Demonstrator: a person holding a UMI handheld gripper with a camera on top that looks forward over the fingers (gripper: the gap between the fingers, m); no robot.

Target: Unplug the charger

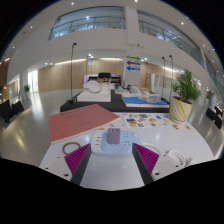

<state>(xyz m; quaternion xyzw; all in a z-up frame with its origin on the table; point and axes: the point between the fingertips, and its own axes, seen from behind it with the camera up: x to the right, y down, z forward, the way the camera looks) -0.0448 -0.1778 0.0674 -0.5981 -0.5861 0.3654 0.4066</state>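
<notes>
A white power strip (pixel 108 146) lies on the white table (pixel 112 172) just ahead of my fingers. A greyish charger block (pixel 113 135) stands plugged into its top. My gripper (pixel 112 160) is open, its two magenta pads set wide apart to the left (pixel 80 160) and right (pixel 146 158) of the strip's near end. Nothing is held between the fingers. The charger sits a little beyond the fingertips, roughly centred between them.
A coiled cable (pixel 72 149) lies left of the strip and a white object (pixel 176 157) lies to the right. A red mat (pixel 80 122) and small colourful items (pixel 142 120) lie farther back on the table. Beyond are a display platform (pixel 108 97) and a potted plant (pixel 185 90).
</notes>
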